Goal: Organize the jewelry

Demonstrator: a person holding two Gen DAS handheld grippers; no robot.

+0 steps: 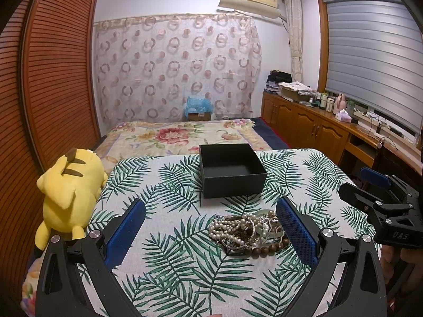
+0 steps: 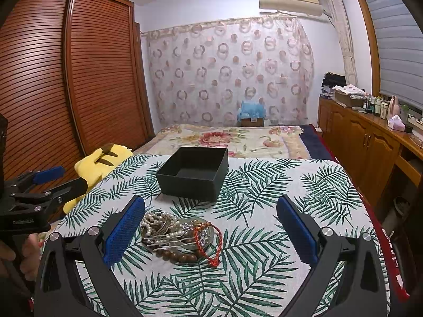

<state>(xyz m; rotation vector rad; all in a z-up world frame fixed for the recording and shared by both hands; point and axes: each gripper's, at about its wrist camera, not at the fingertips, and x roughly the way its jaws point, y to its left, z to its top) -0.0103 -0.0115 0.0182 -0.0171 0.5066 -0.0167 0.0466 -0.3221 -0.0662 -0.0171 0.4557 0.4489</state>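
Note:
A tangled jewelry pile [image 1: 246, 231] of pearl strands, brown wooden beads and silver pieces lies on the leaf-print tablecloth [image 1: 185, 264]. In the right wrist view the jewelry pile [image 2: 174, 235] rests on a small dish, with a red cord bracelet [image 2: 211, 245] at its right. An open black box [image 1: 230, 169] stands empty just behind it, also seen as the black box [image 2: 194, 173]. My left gripper [image 1: 211, 206] is open, the pile near its right finger. My right gripper [image 2: 211, 206] is open, the pile by its left finger. Nothing is held.
A yellow plush toy [image 1: 68, 192] sits at the table's left edge. A bed with a floral blanket [image 1: 182, 137] lies beyond the table. Wooden wardrobe doors [image 2: 66, 79] line the left, and a wooden cabinet [image 2: 370, 142] with bottles runs along the right.

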